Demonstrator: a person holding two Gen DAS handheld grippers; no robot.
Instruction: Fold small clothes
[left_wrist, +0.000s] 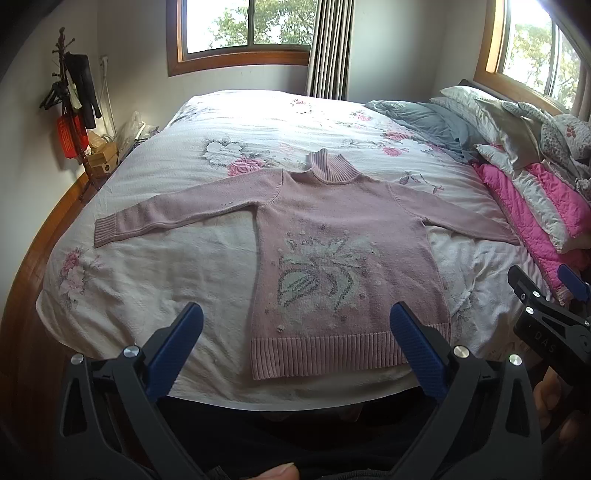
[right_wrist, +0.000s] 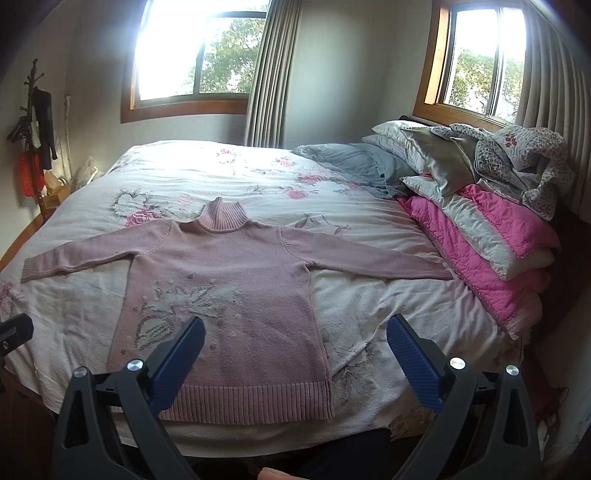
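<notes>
In the centre of both views, a pink turtleneck sweater (left_wrist: 347, 236) is laid flat, face up, on the floral bedspread (left_wrist: 207, 266), sleeves spread to either side, collar toward the far window, ribbed hem at the near edge of the bed. No fold has been made yet. The knit is judged soft, limp and fairly light, likely to sag and stretch if lifted by one point; a hold at a sleeve cuff (left_wrist: 107, 232) or a shoulder seam is judged best, with fabric pinched in a small bunch. The left tool (left_wrist: 295, 321) is held above the hem with its blue pads wide apart, clamped on nothing. The right tool (right_wrist: 295, 334) hangs likewise parted and empty. At the right of the frame, folded quilts (right_wrist: 491, 247) and pillows (right_wrist: 417, 147) are stacked.
</notes>
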